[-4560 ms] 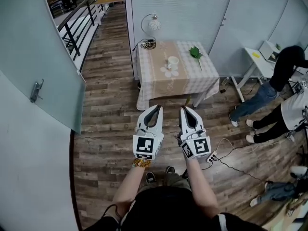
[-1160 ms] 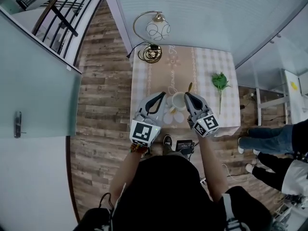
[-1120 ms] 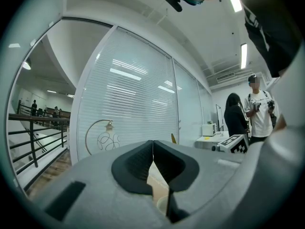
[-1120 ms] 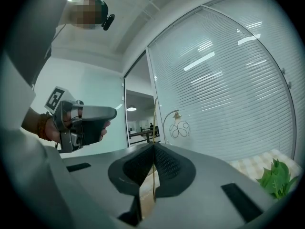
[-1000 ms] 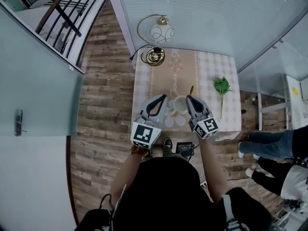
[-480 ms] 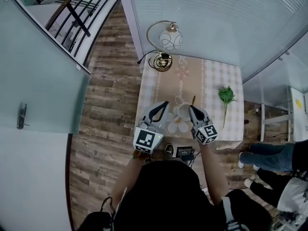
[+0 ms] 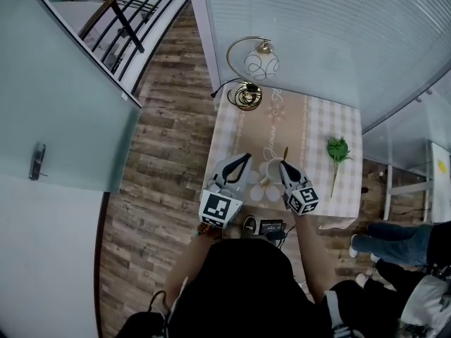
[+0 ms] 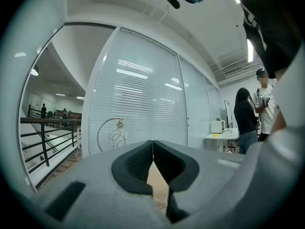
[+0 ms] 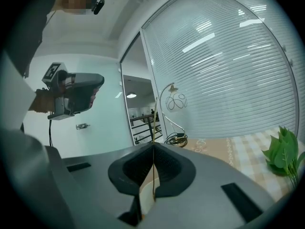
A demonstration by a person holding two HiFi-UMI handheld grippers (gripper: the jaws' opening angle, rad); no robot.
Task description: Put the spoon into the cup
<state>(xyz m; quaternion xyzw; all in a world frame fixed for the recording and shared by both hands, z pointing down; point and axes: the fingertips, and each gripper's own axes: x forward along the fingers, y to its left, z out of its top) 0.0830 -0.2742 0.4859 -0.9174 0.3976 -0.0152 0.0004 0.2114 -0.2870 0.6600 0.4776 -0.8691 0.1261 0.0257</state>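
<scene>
A white cup point(image 7: 270, 169) stands near the front edge of the checked table point(image 7: 317, 122). My right gripper point(image 7: 283, 165) sits just right of the cup, and a thin gold spoon point(image 7: 285, 153) sticks out past its tips. In the right gripper view the right gripper point(image 9: 153, 149) is shut on the spoon point(image 9: 154, 123), whose handle rises straight out of the seam. My left gripper point(image 7: 246, 158) hovers just left of the cup. In its own view the left gripper point(image 8: 153, 151) is shut with nothing in it.
A curled gold lamp point(image 7: 257, 65) stands at the table's far end against the blinds. A green leaf sprig point(image 7: 337, 150) lies at the right. A flower-shaped mat point(image 7: 264, 191) lies under the cup. A glass door point(image 7: 63, 111) is at the left, and a person's legs point(image 7: 394, 241) at the right.
Since 4.6 s ago the person has walked up to the table, so both grippers now flank the cup. Over the last second the view has drifted; the grippers stay shut beside the cup.
</scene>
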